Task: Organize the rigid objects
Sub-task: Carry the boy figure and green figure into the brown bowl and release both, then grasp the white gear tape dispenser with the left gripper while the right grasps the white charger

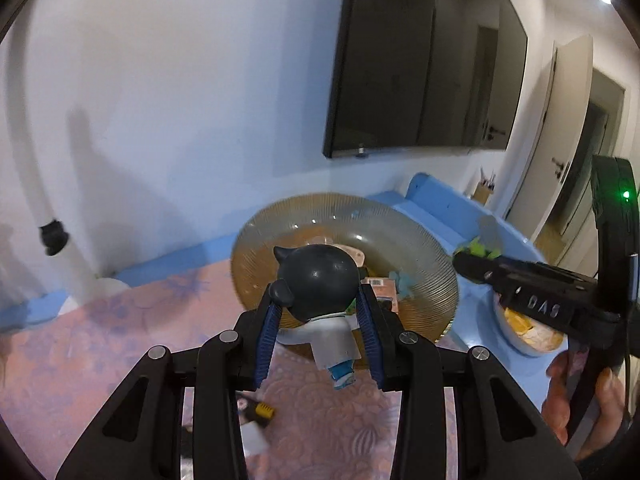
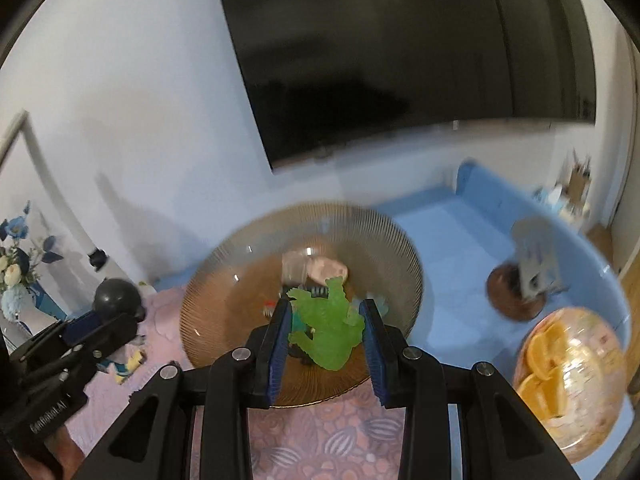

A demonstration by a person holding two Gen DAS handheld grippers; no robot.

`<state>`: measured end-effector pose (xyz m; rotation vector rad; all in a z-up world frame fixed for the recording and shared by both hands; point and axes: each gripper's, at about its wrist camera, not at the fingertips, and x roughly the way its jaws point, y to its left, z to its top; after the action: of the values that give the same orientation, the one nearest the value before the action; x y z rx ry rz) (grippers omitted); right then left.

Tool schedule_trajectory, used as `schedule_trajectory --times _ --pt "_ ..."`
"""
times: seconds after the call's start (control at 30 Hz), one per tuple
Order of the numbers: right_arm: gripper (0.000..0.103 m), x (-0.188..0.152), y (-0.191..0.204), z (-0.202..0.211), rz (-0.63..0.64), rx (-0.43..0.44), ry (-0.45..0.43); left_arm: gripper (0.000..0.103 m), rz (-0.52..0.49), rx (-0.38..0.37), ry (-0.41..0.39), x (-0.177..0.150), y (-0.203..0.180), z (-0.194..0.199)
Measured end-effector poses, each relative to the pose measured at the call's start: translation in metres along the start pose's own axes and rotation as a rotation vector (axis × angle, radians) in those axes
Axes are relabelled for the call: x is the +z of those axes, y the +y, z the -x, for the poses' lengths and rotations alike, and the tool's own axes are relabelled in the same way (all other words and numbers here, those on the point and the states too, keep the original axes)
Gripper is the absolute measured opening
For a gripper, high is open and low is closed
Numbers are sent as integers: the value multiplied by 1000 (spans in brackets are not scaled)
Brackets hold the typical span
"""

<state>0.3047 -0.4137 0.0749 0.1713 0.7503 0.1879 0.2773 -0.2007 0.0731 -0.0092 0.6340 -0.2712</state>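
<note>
My left gripper [image 1: 320, 298] is shut on a toy figurine [image 1: 316, 280] with a round dark head, a white coat and blue legs, held in the air in front of a ribbed amber glass bowl [image 1: 424, 276]. In the right wrist view my right gripper [image 2: 327, 306] is shut on a translucent green toy figure [image 2: 328, 328] above the same bowl [image 2: 224, 280]. Several small items lie in the bowl. Each gripper shows in the other's view: the right gripper [image 1: 476, 264] at the right, the left gripper [image 2: 100, 320] at the left with the dark-headed figurine [image 2: 116, 296].
The bowl stands where a pink patterned mat [image 2: 320, 440] meets a blue surface [image 2: 452, 240]. A wrapped bowl of orange slices [image 2: 568, 380] and a brown dish [image 2: 516, 300] sit at the right. A small yellow-and-white toy [image 1: 260, 412] lies on the mat. Flowers [image 2: 16, 276] stand left; a dark screen [image 2: 400, 60] hangs on the wall.
</note>
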Motion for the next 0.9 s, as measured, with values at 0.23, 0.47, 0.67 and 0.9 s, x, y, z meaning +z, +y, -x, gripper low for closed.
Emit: schedule_trajectory --times 0.23,0.47,0.67,0.9 --pt "63 -6 -11 -29 -88 55 78 83 -66 64 -51 3 -16 -13" --pt "63 -6 -10 14 -58 41 -37 84 62 93 -149 -2 38 58" --pt "65 -15 53 54 100 126 -95 85 146 168 -179 -27 74 117" --pt "86 -62 125 70 274 191 -121 102 218 323 -111 -117 113 140"
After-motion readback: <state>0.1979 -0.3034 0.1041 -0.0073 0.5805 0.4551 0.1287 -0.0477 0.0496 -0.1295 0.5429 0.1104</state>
